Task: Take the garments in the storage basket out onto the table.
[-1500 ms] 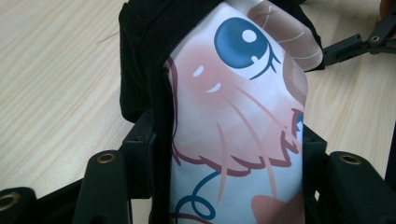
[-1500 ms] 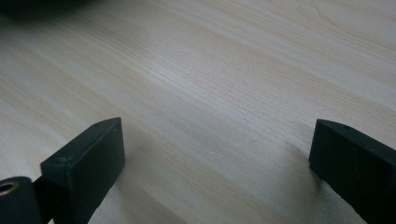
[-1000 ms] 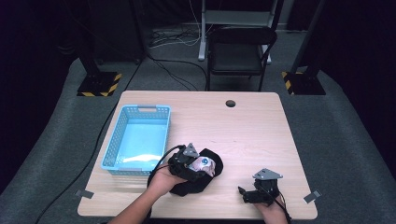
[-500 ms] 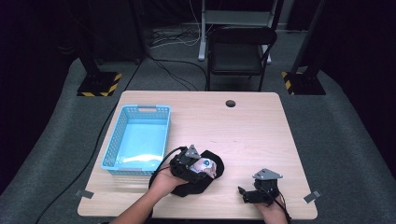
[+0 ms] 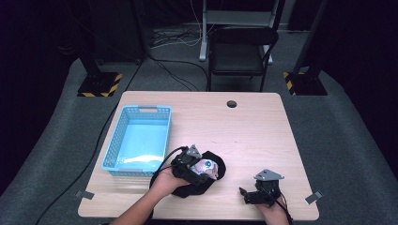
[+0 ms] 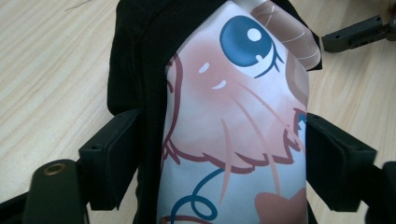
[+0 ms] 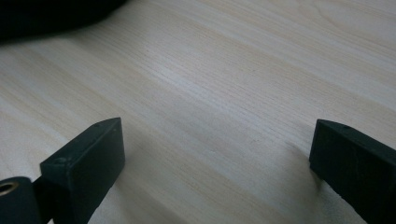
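At the near edge of the table (image 5: 263, 122), your left gripper (image 5: 195, 168) sits over a black cloth (image 5: 219, 165) with a printed cartoon panel (image 6: 233, 121) on it, just right of the blue basket (image 5: 141, 140). Its jaws have just been opening: in the left gripper view they stand a little way off on either side of the cloth, pads no longer pressing, so the cloth lies between them, not gripped. Your right gripper (image 5: 256, 194) rests well apart at the near right, jaws spread wide over bare wood with nothing between them.

The cloth looks soft and light, likely to sag and fold rather than keep its shape; the printed panel looks smoother and may slip. A bunched fold or the ribbed black edge (image 6: 149, 84) beside the print would probably give you the surest hold.

The high view gives you the layout: basket, cloth and both hands. The left gripper view adds the print itself, a blue eye and pink lines, and the gap at each pad. The right gripper view shows wood grain and a dark corner of cloth (image 7: 51, 16) at its top left.
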Tool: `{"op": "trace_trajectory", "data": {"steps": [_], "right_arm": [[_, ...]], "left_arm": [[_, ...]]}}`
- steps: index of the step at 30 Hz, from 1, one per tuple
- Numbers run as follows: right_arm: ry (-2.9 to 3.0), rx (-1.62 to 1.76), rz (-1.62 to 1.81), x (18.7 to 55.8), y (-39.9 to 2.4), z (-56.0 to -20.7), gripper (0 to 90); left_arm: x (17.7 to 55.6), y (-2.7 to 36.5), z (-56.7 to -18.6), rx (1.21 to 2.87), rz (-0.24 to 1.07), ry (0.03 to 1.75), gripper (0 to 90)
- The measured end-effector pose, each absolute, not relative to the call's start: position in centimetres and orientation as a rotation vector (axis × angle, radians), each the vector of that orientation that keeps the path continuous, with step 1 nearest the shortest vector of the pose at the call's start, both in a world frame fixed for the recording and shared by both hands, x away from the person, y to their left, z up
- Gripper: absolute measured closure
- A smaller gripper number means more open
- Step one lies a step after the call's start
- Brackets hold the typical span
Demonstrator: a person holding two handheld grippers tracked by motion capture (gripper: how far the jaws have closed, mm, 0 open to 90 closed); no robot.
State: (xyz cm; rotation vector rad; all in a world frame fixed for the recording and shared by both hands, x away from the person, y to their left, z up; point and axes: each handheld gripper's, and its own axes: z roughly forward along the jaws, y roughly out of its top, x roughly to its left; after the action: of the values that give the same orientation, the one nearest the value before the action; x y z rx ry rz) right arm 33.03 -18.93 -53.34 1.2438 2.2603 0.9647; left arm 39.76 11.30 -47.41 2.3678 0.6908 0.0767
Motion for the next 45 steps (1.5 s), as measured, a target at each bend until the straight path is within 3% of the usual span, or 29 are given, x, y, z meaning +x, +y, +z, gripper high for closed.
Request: {"op": "trace_trajectory", "data": {"steps": [11,45], "right_arm": [[2.261,1.244,0.965,33.0,-18.9,-53.3,2.7],[2.26,1.243,0.963,33.0,-18.9,-53.3,2.8]], "left_arm": [[39.8,11.2,-47.3,2.372,0.072,0.702,8.7],[39.7,12.1,-45.5,2.314,0.058,0.688,8.0]]}}
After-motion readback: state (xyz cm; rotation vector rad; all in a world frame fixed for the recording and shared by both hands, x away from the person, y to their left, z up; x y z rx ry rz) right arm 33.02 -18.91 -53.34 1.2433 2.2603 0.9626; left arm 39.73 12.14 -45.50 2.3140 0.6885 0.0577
